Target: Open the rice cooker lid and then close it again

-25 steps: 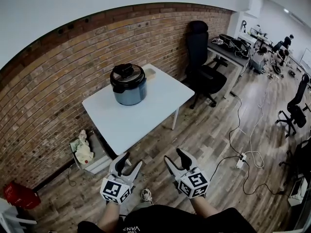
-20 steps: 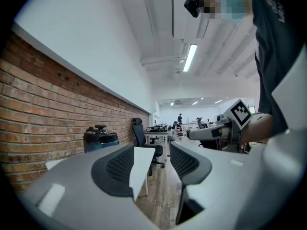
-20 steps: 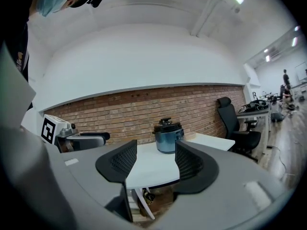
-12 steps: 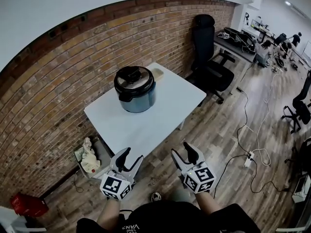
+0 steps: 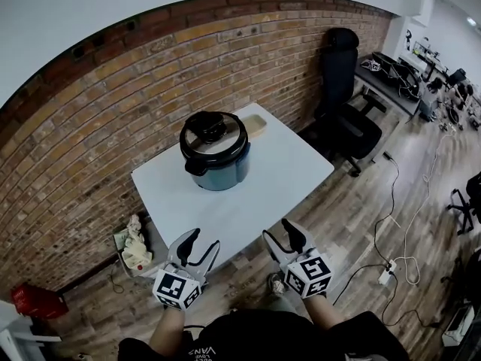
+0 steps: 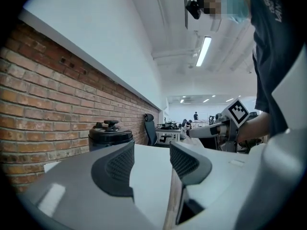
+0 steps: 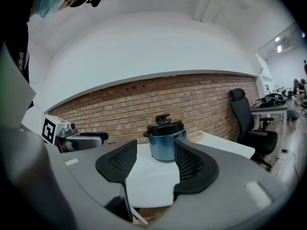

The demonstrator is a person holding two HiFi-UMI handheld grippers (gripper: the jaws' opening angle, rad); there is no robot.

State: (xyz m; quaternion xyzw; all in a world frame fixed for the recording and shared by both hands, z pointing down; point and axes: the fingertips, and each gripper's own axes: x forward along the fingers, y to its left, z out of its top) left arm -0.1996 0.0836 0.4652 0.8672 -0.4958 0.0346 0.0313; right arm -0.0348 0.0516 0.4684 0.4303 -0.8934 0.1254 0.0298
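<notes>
The only writing that can be read is a white print on the person's dark shirt [image 5: 207, 350], low in the head view; it stands upside down and looks like "VANS". Each gripper carries a marker cube [image 5: 177, 289] with a black-and-white square pattern and no letters. No brand or label can be made out on the rice cooker [image 5: 215, 151], which is too small in all views. It is a blue-grey pot with its black lid [image 5: 213, 130] closed, and it stands on the white worktop [image 5: 255, 194], on the half nearer to the brick wall [image 5: 113, 104]. Just behind it on the worktop lies a shallow beige tray [image 5: 255, 125]. The left gripper [image 5: 203, 241] and the right gripper [image 5: 280, 232] are held side by side at the near edge of the worktop, well apart from the cooker. The fingers of both are open, and nothing is between them: in the right gripper view the cooker shows far off in the gap, and in the left gripper view it stands to the left of the gap. Nothing stands between the grippers and the cooker, only bare worktop. A black office chair [image 5: 347, 104] stands to the right of the worktop. On the wooden floor [image 5: 353, 224] there is a box with crumpled light material [image 5: 134, 235] to the left under the worktop, and a power strip [image 5: 390, 265] with cables to the right.
</notes>
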